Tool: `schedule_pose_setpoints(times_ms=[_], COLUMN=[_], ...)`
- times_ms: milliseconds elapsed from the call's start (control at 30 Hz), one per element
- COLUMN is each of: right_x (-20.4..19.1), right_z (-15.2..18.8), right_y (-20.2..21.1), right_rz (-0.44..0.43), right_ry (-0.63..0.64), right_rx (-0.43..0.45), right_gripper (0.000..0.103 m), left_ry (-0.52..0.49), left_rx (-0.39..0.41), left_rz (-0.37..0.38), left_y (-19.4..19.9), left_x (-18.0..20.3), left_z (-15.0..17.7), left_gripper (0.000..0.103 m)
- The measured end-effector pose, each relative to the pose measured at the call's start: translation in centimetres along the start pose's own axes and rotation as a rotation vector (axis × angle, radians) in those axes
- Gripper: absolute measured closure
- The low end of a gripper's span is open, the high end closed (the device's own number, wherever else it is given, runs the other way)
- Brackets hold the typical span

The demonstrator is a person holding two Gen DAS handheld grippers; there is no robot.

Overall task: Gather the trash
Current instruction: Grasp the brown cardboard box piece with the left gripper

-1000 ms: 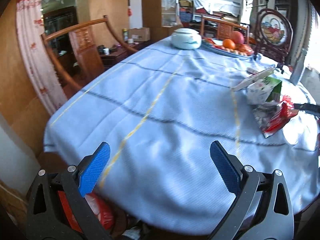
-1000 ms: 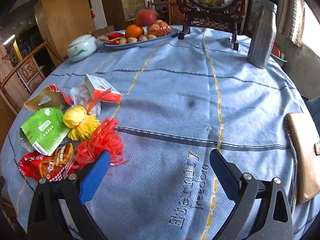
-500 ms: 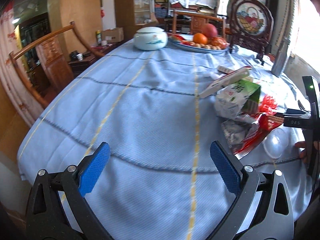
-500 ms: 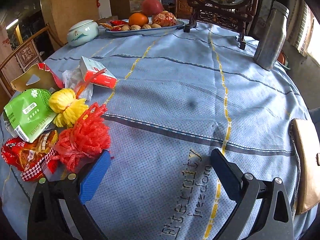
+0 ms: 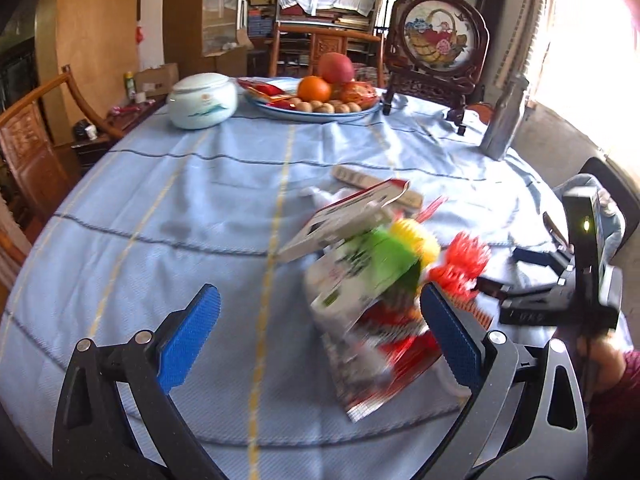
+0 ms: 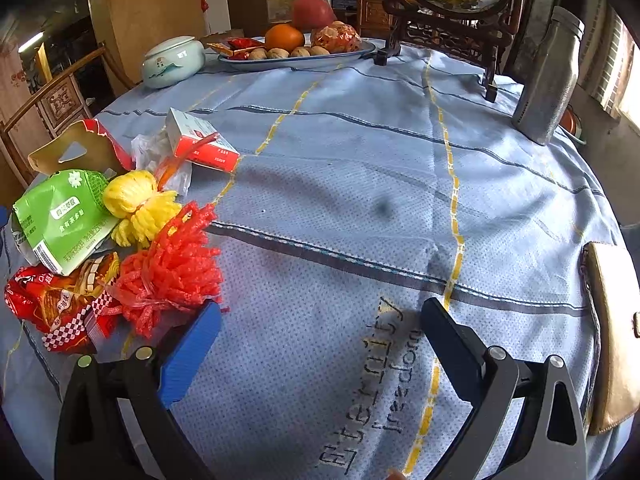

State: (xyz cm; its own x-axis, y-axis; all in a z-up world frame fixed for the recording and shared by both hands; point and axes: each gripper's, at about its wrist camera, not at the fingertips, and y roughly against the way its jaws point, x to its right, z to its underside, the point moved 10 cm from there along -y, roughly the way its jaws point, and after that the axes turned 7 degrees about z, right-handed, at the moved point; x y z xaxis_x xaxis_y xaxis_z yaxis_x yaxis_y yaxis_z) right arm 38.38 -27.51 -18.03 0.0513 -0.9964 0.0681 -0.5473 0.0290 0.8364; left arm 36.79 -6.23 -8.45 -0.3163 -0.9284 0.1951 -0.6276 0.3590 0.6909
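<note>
A pile of trash lies on the blue tablecloth: a green packet (image 6: pixel 60 220), yellow foam net (image 6: pixel 138 206), red foam net (image 6: pixel 172 268), red snack wrapper (image 6: pixel 52 300), a red-and-white box (image 6: pixel 200 144) and a torn red carton (image 6: pixel 76 148). My right gripper (image 6: pixel 318 334) is open, its left finger beside the red net. In the left wrist view the same pile, blurred, shows the green packet (image 5: pixel 360 272) and the red wrapper (image 5: pixel 392 348) just ahead of my open left gripper (image 5: pixel 320 328). The right gripper (image 5: pixel 560 296) appears there at the right edge.
A white lidded jar (image 5: pixel 202 100), a fruit plate (image 5: pixel 312 100), a framed ornament on a wooden stand (image 5: pixel 438 44) and a grey bottle (image 6: pixel 550 80) stand at the far side. A tan wallet (image 6: pixel 612 332) lies at the table's right edge. Wooden chairs ring the table.
My left gripper has swung right and forward over the table, bringing the trash pile close in front of it. The right gripper crept a little closer to the red net.
</note>
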Motion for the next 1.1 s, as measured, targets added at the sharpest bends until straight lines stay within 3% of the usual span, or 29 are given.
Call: schedule_pose_setpoints(times_ms=[167, 333, 567, 700, 800, 933, 1100], right_x=[0.0, 0.0, -0.1, -0.2, -0.2, -0.1, -0.1], right_z=[0.0, 0.0, 0.0, -0.1, 0.0, 0.0, 0.0], right_y=[0.1, 0.0, 0.0, 0.0, 0.0, 0.0, 0.0], right_rz=[-0.003, -0.003, -0.005, -0.007, -0.007, -0.006, -0.008], right_ry=[0.0, 0.001, 0.004, 0.006, 0.006, 0.005, 0.005], right_rx=[0.0, 0.0, 0.0, -0.001, 0.0, 0.0, 0.0], right_gripper=[0.004, 0.004, 0.004, 0.004, 0.004, 0.004, 0.004], left_ry=[0.005, 0.025, -0.01, 0.049, 0.151, 0.253, 0.256], left_rx=[-0.026, 0.015, -0.068, -0.088, -0.07, -0.056, -0.073], left_rz=[0.029, 0.053, 0.031, -0.039, -0.066, -0.041, 0.021], left_y=[-2.4, -2.3, -5.8, -6.3, -4.7, -3.4, -5.0], left_x=[1.0, 0.8, 1.5, -1.9, -6.3, -10.2, -9.3], left_z=[-1.4, -4.1, -5.5, -5.1, -4.5, -3.5, -4.0], left_gripper=[0.007, 0.007, 0.007, 0.007, 0.007, 0.007, 0.007])
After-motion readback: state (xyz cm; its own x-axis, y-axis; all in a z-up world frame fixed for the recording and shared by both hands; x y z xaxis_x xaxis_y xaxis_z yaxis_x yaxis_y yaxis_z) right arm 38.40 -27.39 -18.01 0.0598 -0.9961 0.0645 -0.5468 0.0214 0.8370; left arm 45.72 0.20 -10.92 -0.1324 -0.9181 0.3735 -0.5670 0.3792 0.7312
